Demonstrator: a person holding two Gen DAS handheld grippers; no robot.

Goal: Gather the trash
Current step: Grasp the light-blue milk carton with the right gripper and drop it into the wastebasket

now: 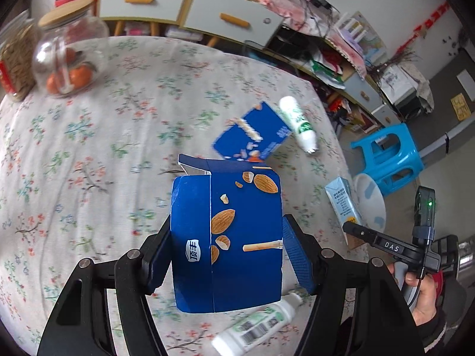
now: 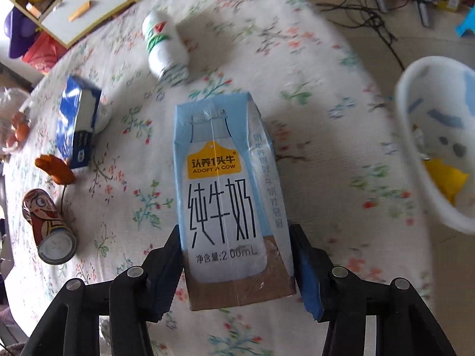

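I am holding two pieces of trash at once. The milk carton (image 2: 231, 195) is sitting between the fingers of the right gripper (image 2: 237, 270), clamped across its brown lower end, both pads pressing its side walls, and it is hanging over the floral tablecloth (image 2: 320, 136). I am judging it empty and light; thin coated card, smooth and a bit slick, so it is liable to buckle if I squeeze harder. The low grip near the folded base looks like the stiffest place to take it.

The almond snack box (image 1: 237, 237) is sitting in the left gripper (image 1: 227, 255), fingers closed on its two narrow sides, top flap torn open. I am reading it as hollow card, very light, easy to crush; the pads are bearing near the corners, where the walls resist best.

Working outward: a second blue box (image 1: 252, 133) is lying further off on the cloth, with a white bottle (image 1: 298, 126) just beside it, and another white bottle (image 1: 255, 326) is lying under the held box. In the right view a cartoon can (image 2: 49, 225) is lying on its side, well apart from the carton. The white basin (image 2: 415, 148) is waiting at the table's edge with yellow scrap already in it; I am treating that as the drop point.
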